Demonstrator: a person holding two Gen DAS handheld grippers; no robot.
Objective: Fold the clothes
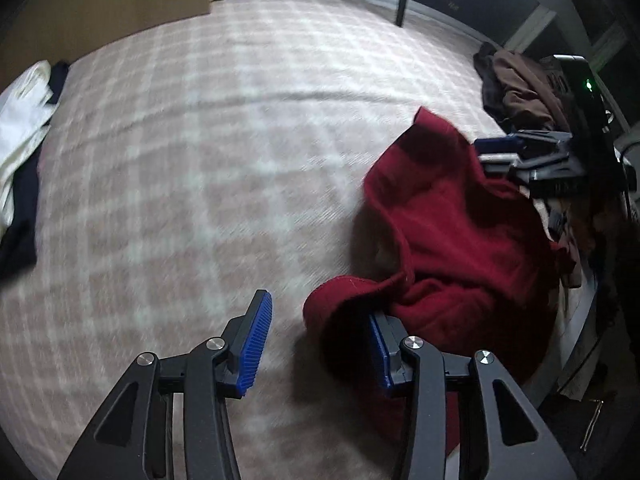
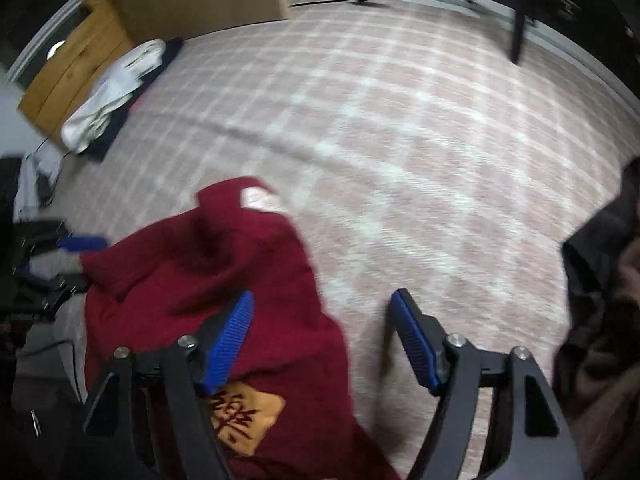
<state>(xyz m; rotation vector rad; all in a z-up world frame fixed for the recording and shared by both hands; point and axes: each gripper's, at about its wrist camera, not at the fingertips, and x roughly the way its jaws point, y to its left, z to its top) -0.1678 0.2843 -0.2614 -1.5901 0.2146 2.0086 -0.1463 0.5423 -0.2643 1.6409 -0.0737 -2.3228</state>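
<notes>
Left wrist: red garment [image 1: 452,240] beside spread jaws.

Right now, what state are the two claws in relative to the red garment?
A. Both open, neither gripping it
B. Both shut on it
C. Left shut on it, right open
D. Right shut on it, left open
A. The left claw and the right claw both show their blue pads spread wide apart, with the crumpled red garment lying on the checked bedcover rather than pinched between them.
</notes>
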